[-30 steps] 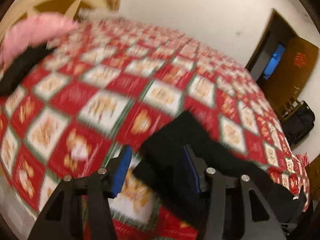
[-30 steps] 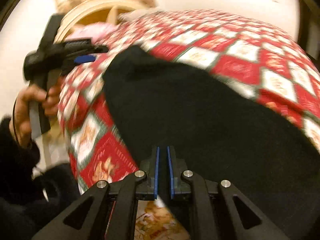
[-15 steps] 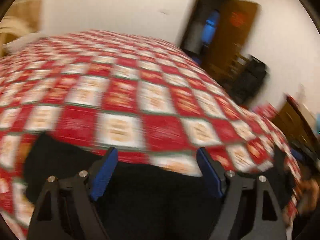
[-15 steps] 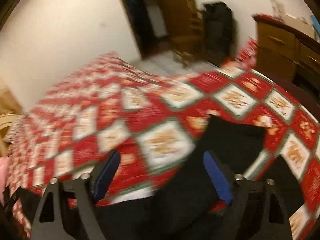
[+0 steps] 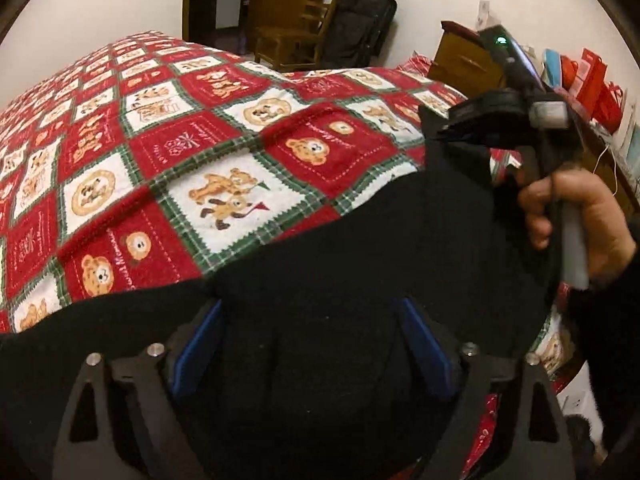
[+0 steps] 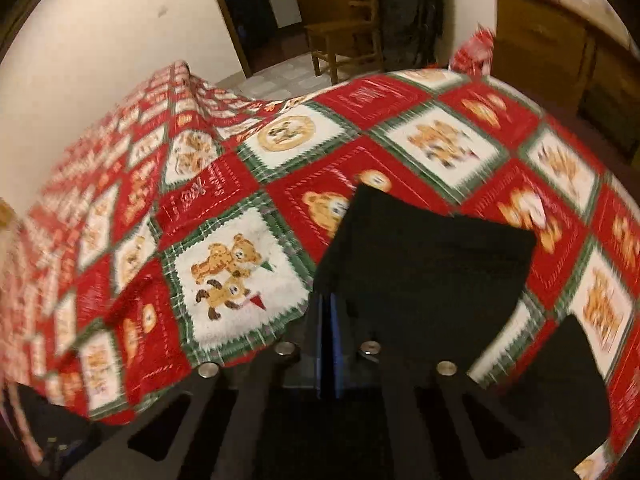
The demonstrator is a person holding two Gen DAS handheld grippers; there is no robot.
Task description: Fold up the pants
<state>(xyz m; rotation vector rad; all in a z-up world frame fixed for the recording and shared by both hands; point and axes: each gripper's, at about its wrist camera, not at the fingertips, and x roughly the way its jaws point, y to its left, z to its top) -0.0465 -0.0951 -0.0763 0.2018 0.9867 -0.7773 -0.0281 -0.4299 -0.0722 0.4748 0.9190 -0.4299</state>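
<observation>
The black pants (image 5: 360, 248) lie across the near edge of the bed on a red, white and green teddy-bear quilt (image 5: 224, 128). My left gripper (image 5: 312, 344) is open, its blue pads (image 5: 200, 348) straddling the pants fabric. My right gripper (image 6: 330, 320) is shut on the pants' leg end (image 6: 424, 272) and holds it lifted; it also shows in the left wrist view (image 5: 512, 120), held by a hand, with black cloth hanging from it. Another bit of black cloth (image 6: 560, 368) lies at the lower right.
A wooden chair (image 5: 296, 36) and a black bag (image 5: 360, 20) stand beyond the bed by a dark doorway. A wooden dresser (image 5: 464, 60) with red bags (image 5: 592, 80) is at the right. The quilt (image 6: 224, 208) drapes over the bed's far corner.
Both grippers swung toward the foot of the bed. The right gripper opened, then shut on the pants' leg end. The left gripper stayed open and now sits over the pants.
</observation>
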